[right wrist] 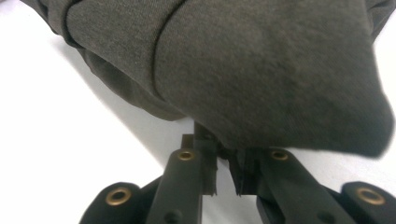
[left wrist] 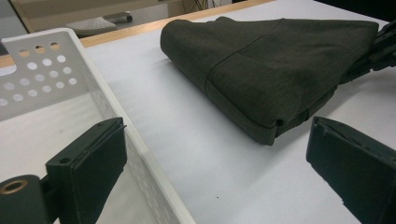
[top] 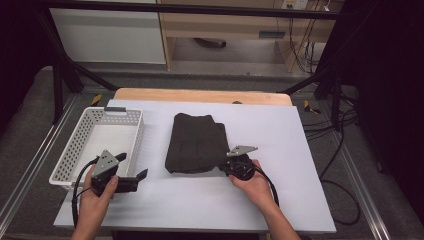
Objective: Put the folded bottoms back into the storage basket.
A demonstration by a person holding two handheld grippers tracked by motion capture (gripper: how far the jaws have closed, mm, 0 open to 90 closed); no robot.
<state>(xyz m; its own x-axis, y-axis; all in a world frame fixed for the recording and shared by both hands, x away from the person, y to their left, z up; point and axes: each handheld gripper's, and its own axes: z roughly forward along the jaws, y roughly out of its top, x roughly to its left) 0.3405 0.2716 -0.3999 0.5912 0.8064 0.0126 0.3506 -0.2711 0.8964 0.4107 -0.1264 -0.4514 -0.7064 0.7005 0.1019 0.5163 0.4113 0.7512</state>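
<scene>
Jaws of right gripper (right wrist: 227,179) clamped, tips hidden under folded cloth (right wrist: 261,70).

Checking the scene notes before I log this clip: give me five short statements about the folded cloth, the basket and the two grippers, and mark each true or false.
1. The folded dark cloth lies on the white sheet, outside the white basket. True.
2. The right gripper is shut on the near right corner of the cloth. True: the right gripper view shows the jaws drawn together with cloth edge between them.
3. The left gripper holds the cloth too. False: its jaws stand wide apart, beside the basket, clear of the cloth.
4. The basket already holds a garment. False: its inside looks bare.
5. The basket stands to the right of the cloth. False: in the high view it is at the left.
</scene>
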